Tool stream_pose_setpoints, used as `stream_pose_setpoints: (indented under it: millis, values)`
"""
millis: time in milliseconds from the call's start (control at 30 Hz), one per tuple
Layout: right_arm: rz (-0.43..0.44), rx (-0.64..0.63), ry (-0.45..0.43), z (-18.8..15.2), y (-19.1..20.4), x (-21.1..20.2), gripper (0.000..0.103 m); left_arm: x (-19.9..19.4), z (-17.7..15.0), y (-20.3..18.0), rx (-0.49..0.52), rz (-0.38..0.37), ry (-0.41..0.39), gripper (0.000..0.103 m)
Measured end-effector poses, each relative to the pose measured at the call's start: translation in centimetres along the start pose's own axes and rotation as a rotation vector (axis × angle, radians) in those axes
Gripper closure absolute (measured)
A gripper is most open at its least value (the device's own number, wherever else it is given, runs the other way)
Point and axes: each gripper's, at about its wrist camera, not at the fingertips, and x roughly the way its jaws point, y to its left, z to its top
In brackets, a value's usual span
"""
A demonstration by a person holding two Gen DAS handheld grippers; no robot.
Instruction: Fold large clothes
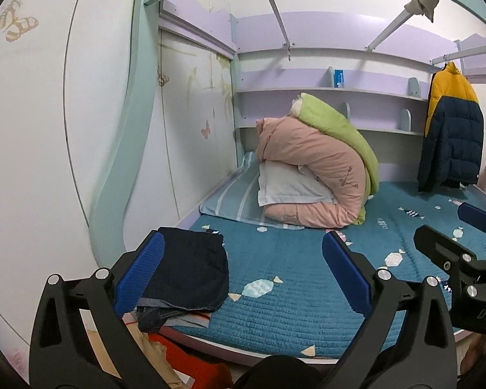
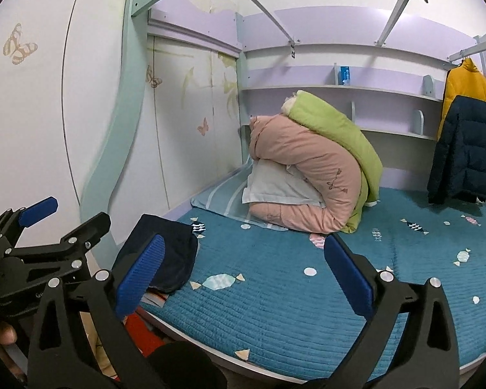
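Note:
A folded dark navy garment (image 1: 191,275) lies at the near left corner of the teal quilted bed (image 1: 291,291); it also shows in the right wrist view (image 2: 165,253). My left gripper (image 1: 243,272) is open and empty, held above the bed's front edge with the garment by its left finger. My right gripper (image 2: 243,275) is open and empty, just right of the left one; it shows in the left wrist view (image 1: 460,236). The left gripper shows at the left of the right wrist view (image 2: 58,220).
A pink and green duvet pile (image 1: 320,162) on a white pillow sits at the bed's head. A yellow and navy puffer jacket (image 1: 450,129) hangs at the right. Red and beige clothes (image 1: 184,363) lie on the floor below the bed edge. Wardrobe doors (image 1: 48,162) stand at left.

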Motion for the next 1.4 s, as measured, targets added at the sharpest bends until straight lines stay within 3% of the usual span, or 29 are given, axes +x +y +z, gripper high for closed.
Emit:
stream_pose_setpoints:
  millis: [467,1400]
  values:
    - [-0.004,0.018,-0.016,0.1,-0.9,-1.1,0.008,-2.0,0.6,-1.5,0.023,-0.008,-0.035,0.005]
    - [0.004,0.056,-0.045,0.2,-2.2,-2.0,0.008,-2.4,1.2,-1.8,0.045,-0.004,-0.056,0.005]
